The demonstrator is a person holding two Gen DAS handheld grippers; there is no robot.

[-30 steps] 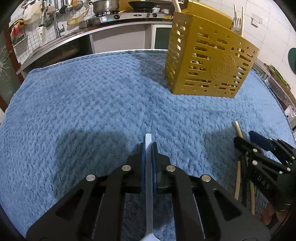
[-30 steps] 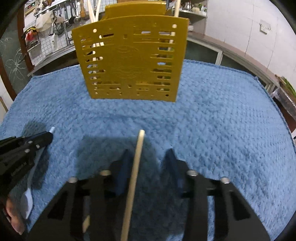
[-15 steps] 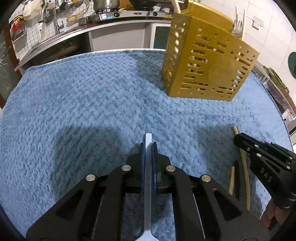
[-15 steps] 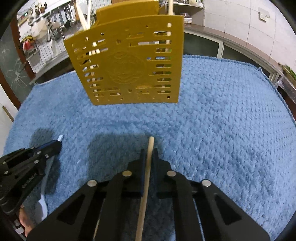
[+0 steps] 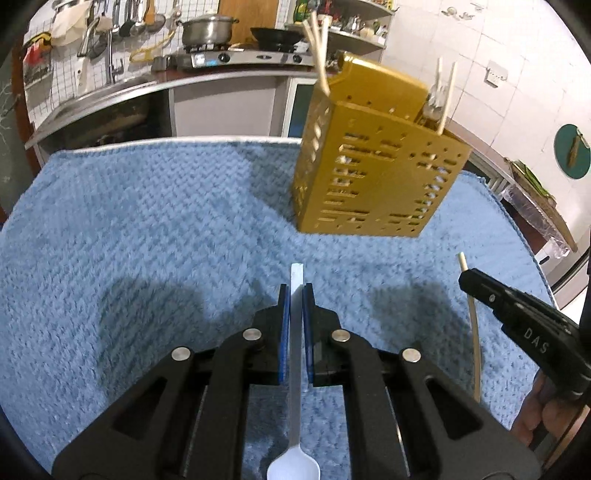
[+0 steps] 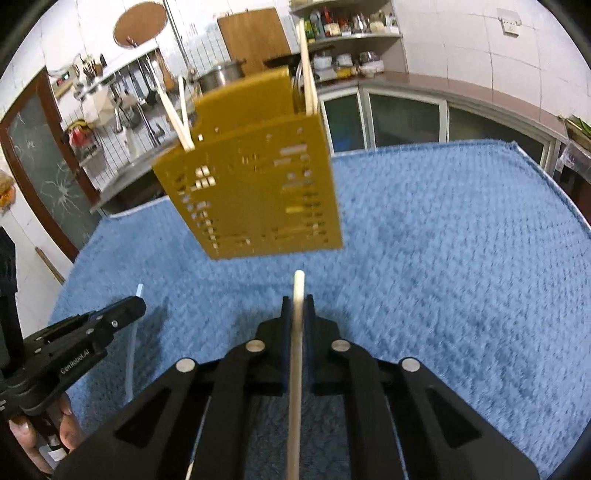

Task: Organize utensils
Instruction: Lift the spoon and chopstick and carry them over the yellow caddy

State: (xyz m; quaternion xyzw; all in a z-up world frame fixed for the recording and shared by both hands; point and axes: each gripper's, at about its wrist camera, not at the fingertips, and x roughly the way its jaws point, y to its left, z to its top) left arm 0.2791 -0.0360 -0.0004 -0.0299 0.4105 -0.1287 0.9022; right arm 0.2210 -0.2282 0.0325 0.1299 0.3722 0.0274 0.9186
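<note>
Nearest the left wrist camera, the left gripper point(image 5: 296, 291) has its blue pads pressed tight against the flat handle of a white plastic spoon point(image 5: 295, 369), whose bowl points back toward the camera while the handle tip pokes out ahead of the fingertips. On the right, the right gripper point(image 6: 297, 302) is clamped on a pale wooden chopstick point(image 6: 296, 350) that runs lengthwise between its pads, the tip just past them; its jaws have just been closing and now pinch the stick. Each tool shows at the edge of the other's view, a hand point(image 6: 55, 424) wrapped around the left one's grip. Beneath both spreads a blue textured towel point(image 5: 147, 221) covering the table. Farther on stands the yellow perforated utensil holder point(image 6: 255, 192), upright on the towel, with several chopsticks leaning out of its top. Behind it run a kitchen counter, a stove with a pot point(image 5: 207, 31) and shelves.
</note>
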